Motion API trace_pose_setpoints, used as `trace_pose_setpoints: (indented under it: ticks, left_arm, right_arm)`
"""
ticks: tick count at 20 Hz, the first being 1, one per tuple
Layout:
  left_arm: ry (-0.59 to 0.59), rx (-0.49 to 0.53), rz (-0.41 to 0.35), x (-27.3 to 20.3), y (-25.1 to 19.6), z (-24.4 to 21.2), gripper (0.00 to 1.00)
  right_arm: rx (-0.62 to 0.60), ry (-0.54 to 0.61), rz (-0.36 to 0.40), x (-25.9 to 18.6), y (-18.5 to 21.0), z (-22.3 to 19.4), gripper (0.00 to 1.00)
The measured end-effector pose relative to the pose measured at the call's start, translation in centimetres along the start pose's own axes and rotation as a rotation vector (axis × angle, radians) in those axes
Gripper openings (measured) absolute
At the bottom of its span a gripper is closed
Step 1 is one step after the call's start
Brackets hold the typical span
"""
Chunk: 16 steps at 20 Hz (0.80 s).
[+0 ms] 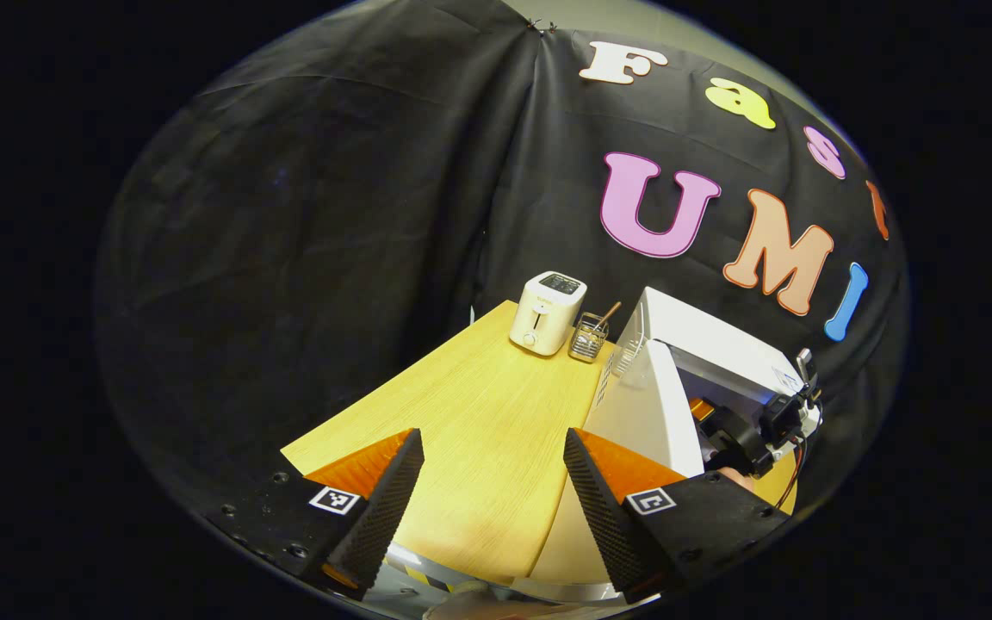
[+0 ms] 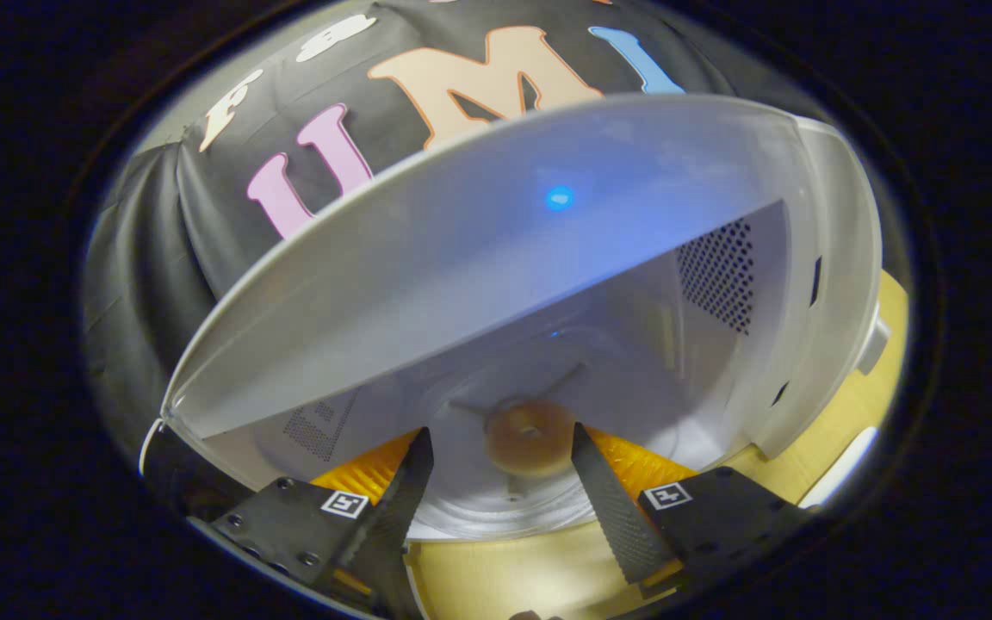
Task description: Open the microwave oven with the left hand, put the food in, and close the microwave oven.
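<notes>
Food (image 2: 530, 435): one ring-shaped, bagel-like piece, lying flat near the middle of the glass turntable (image 2: 496, 508) inside the microwave oven (image 2: 496, 258); in the right gripper view it sits between the two fingers but touches neither

Microwave oven: white body, cavity open, perforated panels on the inner walls; a blue spot of light on its top face. In the left gripper view the same oven (image 1: 703, 344) stands at the right end of the counter (image 1: 479, 413), its door (image 1: 647, 413) swung out toward the camera

Right gripper (image 2: 503, 465): released, fingers spread wide apart, at the mouth of the cavity, just outside the food. Seen also from the left gripper view (image 1: 754, 439), at the oven's open front

Left gripper (image 1: 493, 474): released, fingers well apart, nothing between them, held over the bare wooden counter, apart from the door

Toaster (image 1: 548, 312): white, upright, at the far edge of the counter, left of the oven

Wire holder (image 1: 588, 337): small metal basket just beside the toaster, a wooden-handled utensil leaning out of it; between toaster and oven
</notes>
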<state>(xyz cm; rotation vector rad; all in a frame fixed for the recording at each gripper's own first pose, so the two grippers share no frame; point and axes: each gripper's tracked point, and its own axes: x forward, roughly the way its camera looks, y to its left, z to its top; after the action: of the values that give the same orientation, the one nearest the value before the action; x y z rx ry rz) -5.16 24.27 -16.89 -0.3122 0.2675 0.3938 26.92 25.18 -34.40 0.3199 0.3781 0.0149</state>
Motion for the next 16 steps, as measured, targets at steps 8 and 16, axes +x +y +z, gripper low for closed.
trace_pose_setpoints:
  ticks: [8, 16]
  left_arm:
    - [0.016, 0.015, -0.038, 0.1, -0.9, -0.5, 0.87]
    - [0.073, 0.023, -0.093, 0.0, -1.8, -2.8, 0.2]
  right_arm:
    - [-0.039, 0.006, 0.04, -4.6, 0.0, 1.3, 0.99]
    - [-0.041, 0.016, 0.073, -10.0, 0.3, 2.4, 0.99]
